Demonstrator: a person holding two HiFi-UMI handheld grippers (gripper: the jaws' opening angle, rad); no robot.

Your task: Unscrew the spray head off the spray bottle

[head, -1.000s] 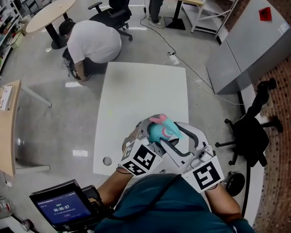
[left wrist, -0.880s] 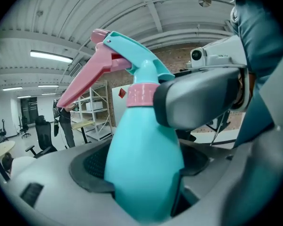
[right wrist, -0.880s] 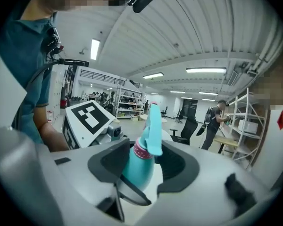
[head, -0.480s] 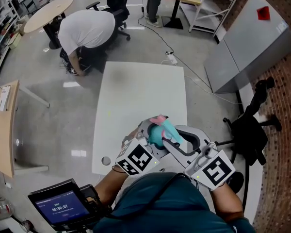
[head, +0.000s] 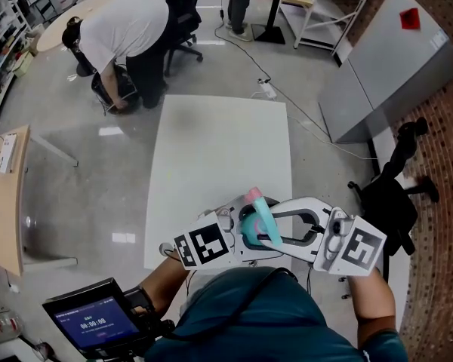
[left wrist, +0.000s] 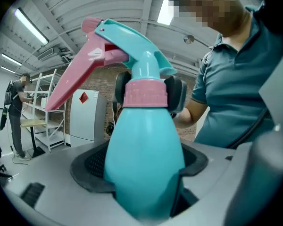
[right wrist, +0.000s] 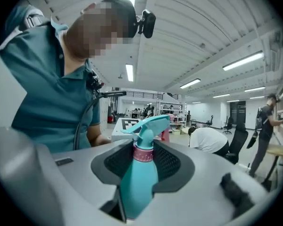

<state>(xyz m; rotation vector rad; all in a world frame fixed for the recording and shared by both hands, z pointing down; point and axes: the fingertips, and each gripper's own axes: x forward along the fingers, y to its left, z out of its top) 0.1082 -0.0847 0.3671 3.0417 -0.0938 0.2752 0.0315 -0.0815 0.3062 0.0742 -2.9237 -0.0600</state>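
Gripping the bottle (left wrist: pixel 144 145) by its body, the left tongs (left wrist: pixel 140 171) are holding it above the surface (head: pixel 219 149); the right tongs (right wrist: pixel 142 163), having just been closing, are clamping its collar (right wrist: pixel 143 154).

Above the surface's (head: pixel 219 142) near edge, left gripper (head: pixel 240 234) and right gripper (head: pixel 278 226), its fingers just closing, hold a teal bottle (head: pixel 260 219); a person (head: pixel 128 32) bends past the far-left corner.

A white rectangular desk (head: pixel 219 149) fills the middle of the head view. At the upper left, a person in a white shirt (head: pixel 128 29) bends over on the grey floor (head: pixel 98 164). A black swivel chair (head: pixel 389 198) stands at the right, beside a red brick wall (head: pixel 442 202). A white power strip (head: pixel 269 90) lies just above the desk's upper right corner. A dark screen showing a timer (head: pixel 90 319) sits at the lower left.
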